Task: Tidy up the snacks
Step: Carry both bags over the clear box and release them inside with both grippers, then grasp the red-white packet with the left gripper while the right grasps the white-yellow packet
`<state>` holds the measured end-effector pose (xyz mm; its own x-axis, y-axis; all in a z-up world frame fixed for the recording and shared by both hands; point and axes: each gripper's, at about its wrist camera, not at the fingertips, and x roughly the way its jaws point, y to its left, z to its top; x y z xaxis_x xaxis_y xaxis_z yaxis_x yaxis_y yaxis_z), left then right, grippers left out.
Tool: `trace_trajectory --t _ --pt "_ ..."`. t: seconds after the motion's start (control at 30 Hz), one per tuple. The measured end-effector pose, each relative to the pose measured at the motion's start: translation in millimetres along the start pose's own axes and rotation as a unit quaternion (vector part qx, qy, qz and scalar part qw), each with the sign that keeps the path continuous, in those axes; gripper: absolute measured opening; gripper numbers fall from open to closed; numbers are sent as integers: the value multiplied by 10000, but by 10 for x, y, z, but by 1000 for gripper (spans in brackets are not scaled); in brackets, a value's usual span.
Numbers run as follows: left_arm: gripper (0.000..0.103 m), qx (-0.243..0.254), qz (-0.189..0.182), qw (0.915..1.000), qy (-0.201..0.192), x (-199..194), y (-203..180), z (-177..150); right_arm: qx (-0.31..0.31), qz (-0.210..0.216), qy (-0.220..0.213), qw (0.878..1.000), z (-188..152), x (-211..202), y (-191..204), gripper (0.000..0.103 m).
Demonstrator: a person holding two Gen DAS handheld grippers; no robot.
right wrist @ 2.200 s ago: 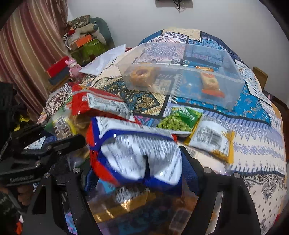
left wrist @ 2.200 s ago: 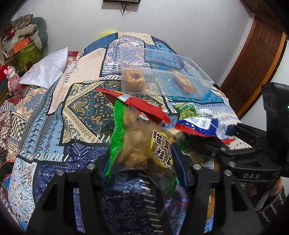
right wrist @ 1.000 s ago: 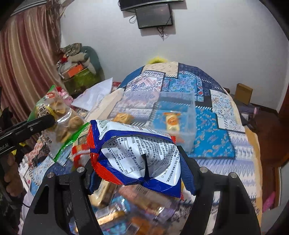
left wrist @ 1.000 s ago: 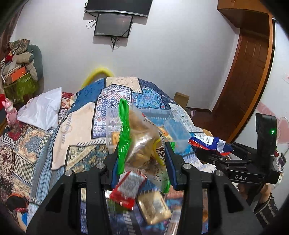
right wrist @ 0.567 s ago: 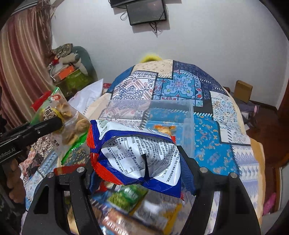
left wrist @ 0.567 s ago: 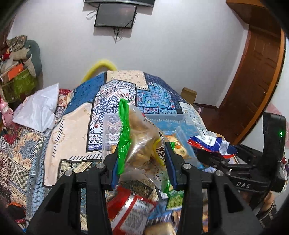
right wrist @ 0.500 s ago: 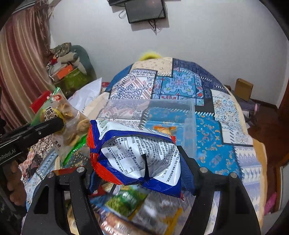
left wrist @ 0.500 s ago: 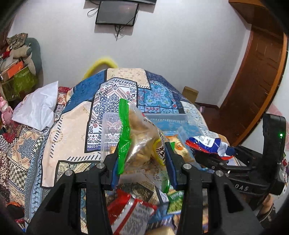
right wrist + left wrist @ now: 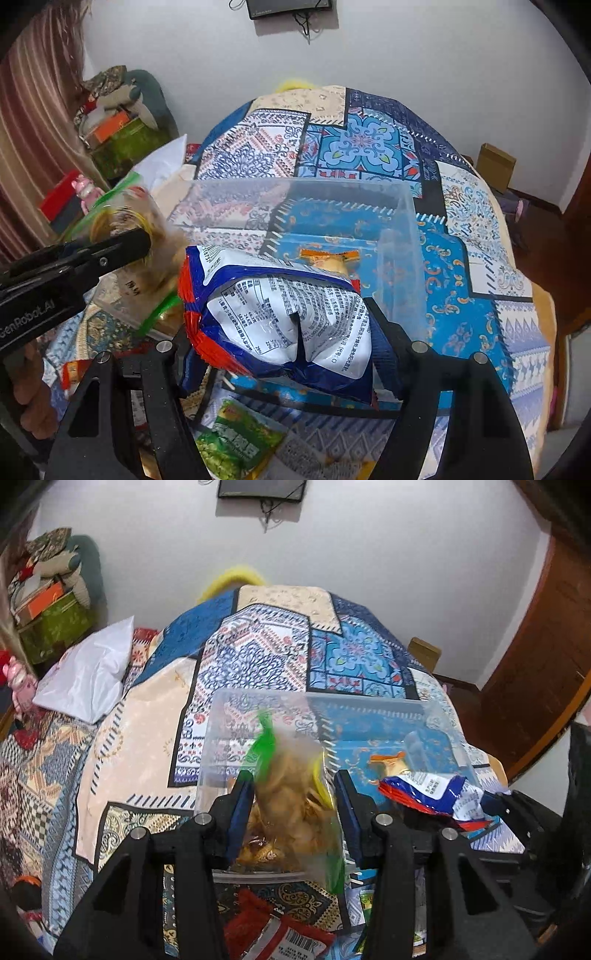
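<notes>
A clear plastic bin (image 9: 369, 701) sits on the patterned bedspread, with an orange-wrapped snack (image 9: 388, 760) lying inside. My left gripper (image 9: 291, 786) hangs over the bin's near left corner. Its jaws are opening, and a clear bag of brown pastries with green edges (image 9: 291, 812) shows blurred between them, slipping down into the bin. In the right wrist view the blue, red and white snack bag (image 9: 284, 314) is pinched between the pads of my right gripper (image 9: 280, 321). That gripper is just before the bin's near wall (image 9: 399, 258), and its jaws are starting to open.
Loose packets lie on the bed in front of the bin: a green pea packet (image 9: 236, 439) and a red packet (image 9: 273, 934). A white pillow (image 9: 88, 675) lies at the left, a wooden door (image 9: 535, 664) at the right. A person's hand (image 9: 29, 387) holds the left gripper.
Both grippers came forward and down to the bin's near side. The pastry bag, held firm before, now blurs and sags between wider left jaws. The blue bag stays in the right gripper.
</notes>
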<state>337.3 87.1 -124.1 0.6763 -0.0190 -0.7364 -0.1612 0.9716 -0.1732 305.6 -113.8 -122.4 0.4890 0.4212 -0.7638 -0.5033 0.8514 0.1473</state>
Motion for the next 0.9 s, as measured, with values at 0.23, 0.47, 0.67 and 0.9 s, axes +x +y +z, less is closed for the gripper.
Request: trace_trajectory --t 0.23,0.47,0.67,0.9 --pt "61 31 9 9999 -130 -152 34 -14 -70 -55 131 9999 -39 -49 -8 77" --pt "62 301 -93 9991 -284 -540 57 -113 -140 107 -96 9998 -97 -376 7 77" --pt "67 551 -66 9979 -318 -870 114 -344 -232 144 -373 9989 -247 -766 30 77" --pt "77 695 -35 9975 -118 -1011 218 -693 -333 215 -393 9984 -557 -1016 82 77"
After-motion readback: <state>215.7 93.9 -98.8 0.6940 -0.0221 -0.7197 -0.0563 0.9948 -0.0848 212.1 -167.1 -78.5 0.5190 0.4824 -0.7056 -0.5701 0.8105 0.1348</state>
